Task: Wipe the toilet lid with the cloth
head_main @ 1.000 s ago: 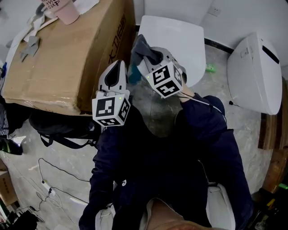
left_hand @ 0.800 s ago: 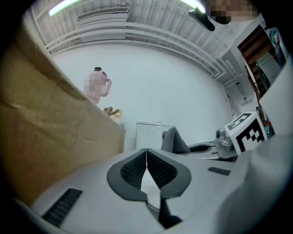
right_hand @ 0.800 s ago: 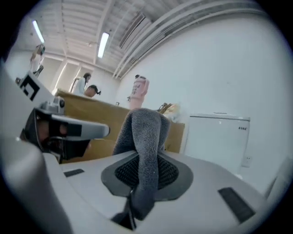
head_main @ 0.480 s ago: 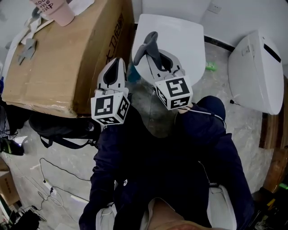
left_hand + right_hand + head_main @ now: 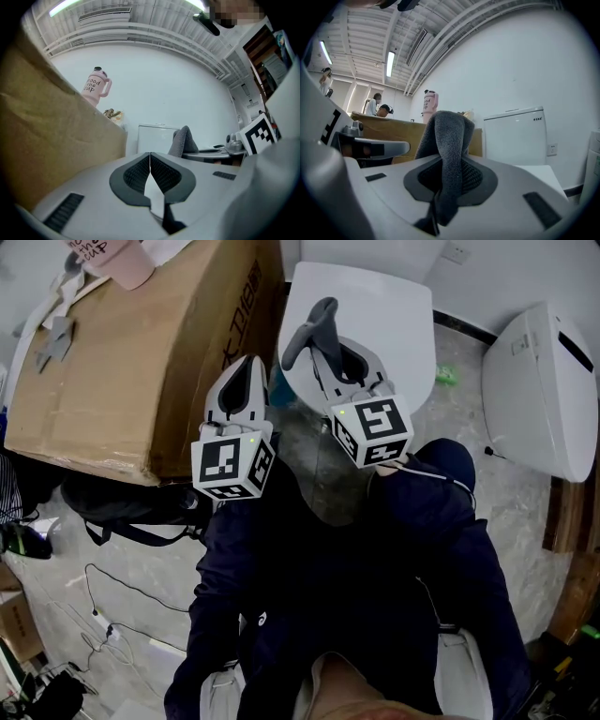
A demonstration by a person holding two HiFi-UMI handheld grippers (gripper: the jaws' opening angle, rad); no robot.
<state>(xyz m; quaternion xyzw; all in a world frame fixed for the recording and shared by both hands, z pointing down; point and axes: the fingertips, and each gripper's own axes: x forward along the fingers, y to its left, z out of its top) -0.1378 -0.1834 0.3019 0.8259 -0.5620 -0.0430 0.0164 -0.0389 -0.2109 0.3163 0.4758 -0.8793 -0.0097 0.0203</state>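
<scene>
The white toilet lid (image 5: 384, 306) lies shut at the top middle of the head view, with its tank (image 5: 515, 136) behind it. A grey cloth (image 5: 314, 324) (image 5: 447, 154) stands up from my right gripper (image 5: 328, 357), whose jaws are shut on it; this gripper hangs over the lid's near left part. My left gripper (image 5: 242, 390) is to the left of the toilet, beside the cardboard box, jaws shut with nothing between them. From the left gripper view the cloth (image 5: 183, 142) and the right gripper show off to the right.
A large cardboard box (image 5: 131, 352) stands left of the toilet, with a pink cup (image 5: 108, 257) on top. A second white toilet part (image 5: 539, 390) lies at the right. A dark bag (image 5: 122, 507) and cables (image 5: 112, 615) are on the floor at left.
My right gripper has moved forward and to the right with the cloth, from beside the box's edge to over the toilet lid. The left gripper has hardly moved.
</scene>
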